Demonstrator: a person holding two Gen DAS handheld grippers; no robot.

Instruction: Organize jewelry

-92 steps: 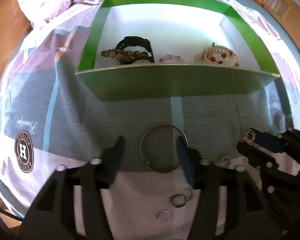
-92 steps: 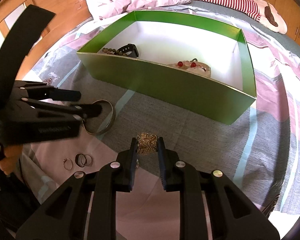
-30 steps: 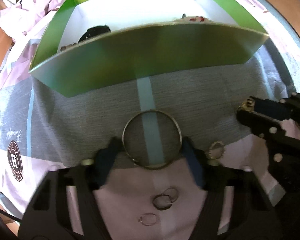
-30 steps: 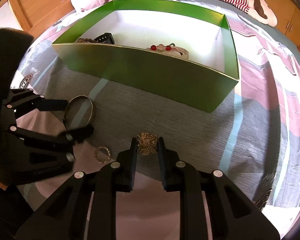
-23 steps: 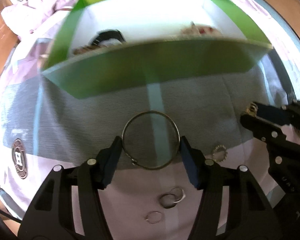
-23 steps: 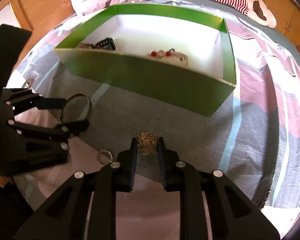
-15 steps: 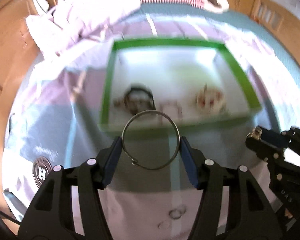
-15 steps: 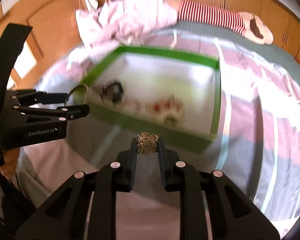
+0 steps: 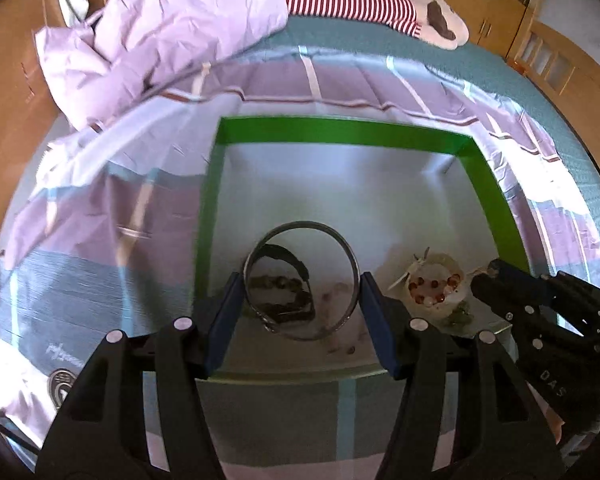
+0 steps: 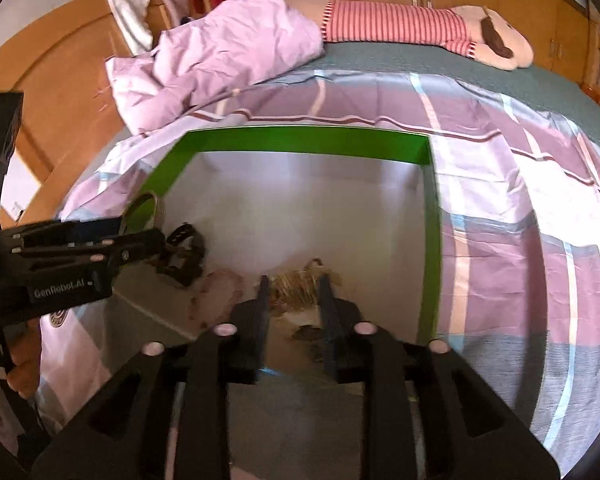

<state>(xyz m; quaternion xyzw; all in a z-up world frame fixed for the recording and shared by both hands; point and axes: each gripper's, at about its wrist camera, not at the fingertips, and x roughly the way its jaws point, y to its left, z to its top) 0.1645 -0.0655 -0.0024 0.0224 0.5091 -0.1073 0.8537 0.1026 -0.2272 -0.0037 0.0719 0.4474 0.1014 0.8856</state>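
A thin silver metal bangle [image 9: 302,280] is clamped in the left gripper [image 9: 302,312] above the green-walled, white-floored box [image 9: 340,130]. The right gripper [image 10: 292,292] is seen opening, a blurred gold ornament [image 10: 296,282] between its jaws, over the black watch [image 10: 184,258] and beaded pieces [image 9: 432,290].

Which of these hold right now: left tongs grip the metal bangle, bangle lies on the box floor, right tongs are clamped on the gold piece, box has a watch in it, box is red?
1. The left tongs grip the metal bangle. True.
2. The bangle lies on the box floor. False: it is held up above the green box.
3. The right tongs are clamped on the gold piece. False: they are opening, and the blurred gold piece sits loose between them.
4. A black watch lies in the box. True.
5. The box is red. False: green outside, white inside.
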